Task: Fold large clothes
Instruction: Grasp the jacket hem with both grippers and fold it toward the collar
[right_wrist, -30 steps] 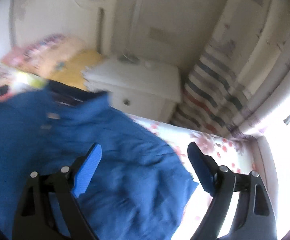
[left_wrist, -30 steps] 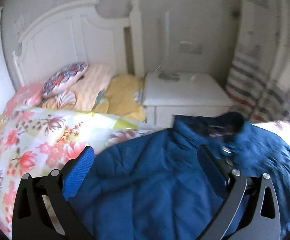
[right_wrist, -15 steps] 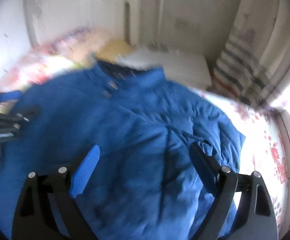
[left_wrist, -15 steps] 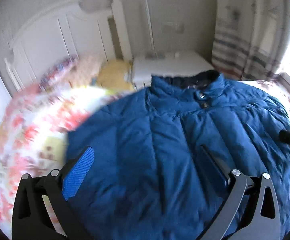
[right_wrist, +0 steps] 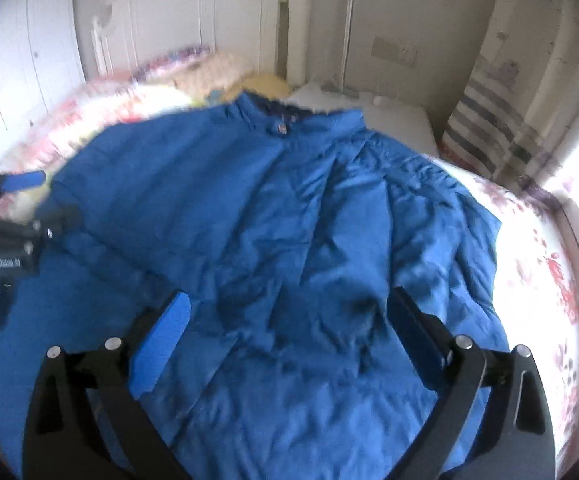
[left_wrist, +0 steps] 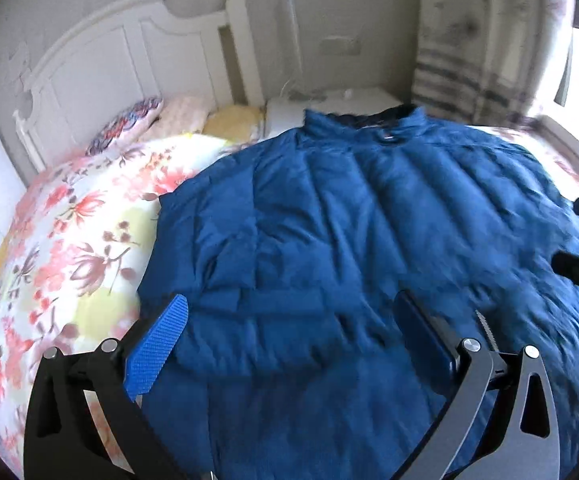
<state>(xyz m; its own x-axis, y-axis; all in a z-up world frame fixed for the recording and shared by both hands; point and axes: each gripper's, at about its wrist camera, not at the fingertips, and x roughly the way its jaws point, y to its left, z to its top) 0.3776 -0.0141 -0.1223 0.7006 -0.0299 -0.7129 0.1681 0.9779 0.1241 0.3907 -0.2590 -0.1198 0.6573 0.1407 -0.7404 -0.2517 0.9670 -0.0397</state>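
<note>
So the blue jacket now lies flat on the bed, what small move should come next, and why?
Probably lower the right gripper and close its fingers on the jacket's right edge to start folding that side inward. The jacket lies spread, collar toward the headboard; both grippers hover open with nothing pinched, the right one's fingers having just been opening.

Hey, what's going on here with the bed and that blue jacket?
A person holding a two-finger gripper in each hand is folding clothes. A big blue quilted jacket lies spread front-up on the floral bedspread, collar toward the white headboard. The left gripper and right gripper are both over its lower part, jaws wide apart with nothing pinched; the right one's jaws have just been opening. No fold has been made yet.
</note>
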